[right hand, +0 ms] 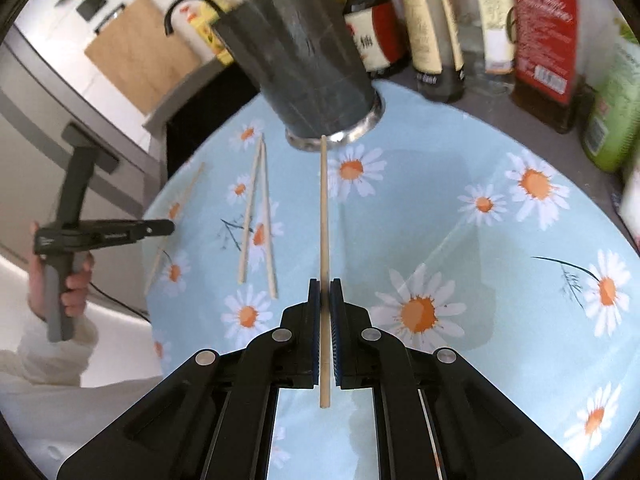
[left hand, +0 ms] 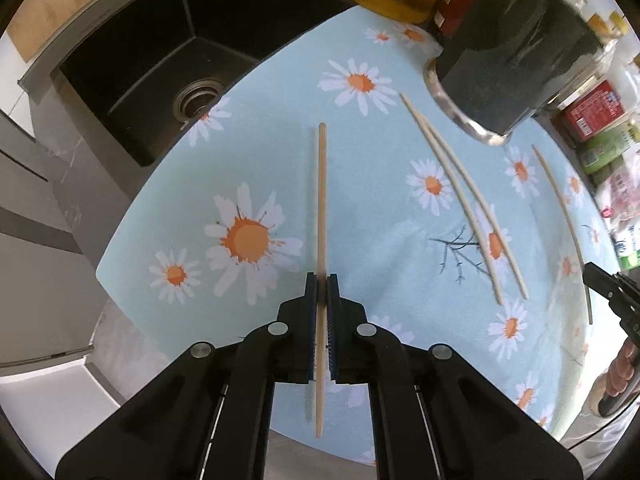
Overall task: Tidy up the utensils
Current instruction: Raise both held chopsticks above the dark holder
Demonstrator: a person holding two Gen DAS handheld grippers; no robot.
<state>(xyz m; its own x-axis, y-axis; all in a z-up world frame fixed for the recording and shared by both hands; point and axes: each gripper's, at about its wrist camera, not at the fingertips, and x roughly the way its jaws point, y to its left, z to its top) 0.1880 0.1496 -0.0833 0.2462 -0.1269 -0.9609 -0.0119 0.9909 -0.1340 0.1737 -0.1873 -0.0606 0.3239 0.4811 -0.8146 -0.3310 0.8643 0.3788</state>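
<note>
**A:** Two grippers over a daisy-print mat (left hand: 280,160), each closed on a single chopstick. Left gripper (left hand: 321,280) pinched tight on one wooden chopstick (left hand: 321,184), long axis running straight toward 12 o'clock, back end trailing out toward 6 between the fingers.

**B:** Same on the other side. Right gripper (right hand: 325,284) clamped on its own chopstick (right hand: 324,216), tip aimed at 12 o'clock and appearing to meet the steel base rim of the dark utensil holder (right hand: 304,60). Hard to say whether touching or merely lined up; holder blurred.

**A:** From the left wrist camera, holder (left hand: 516,52) sitting well off at 1 o'clock, past a loose pair of chopsticks (left hand: 464,192) lying flat at about 2 o'clock.

**B:** Still on the mat: that loose pair (right hand: 258,216) at 10 o'clock from the right wrist camera, side by side, near ends splayed. Another lone stick (left hand: 560,216) lying farther right in the left view, close to the right gripper's nose.

**A:** Relation that counts: holder dead ahead of the right gripper, off to one side of the left. Right hand plainly nearer. Likely needs the tip raised to clear the holder's mouth, out of frame at the top.
</note>
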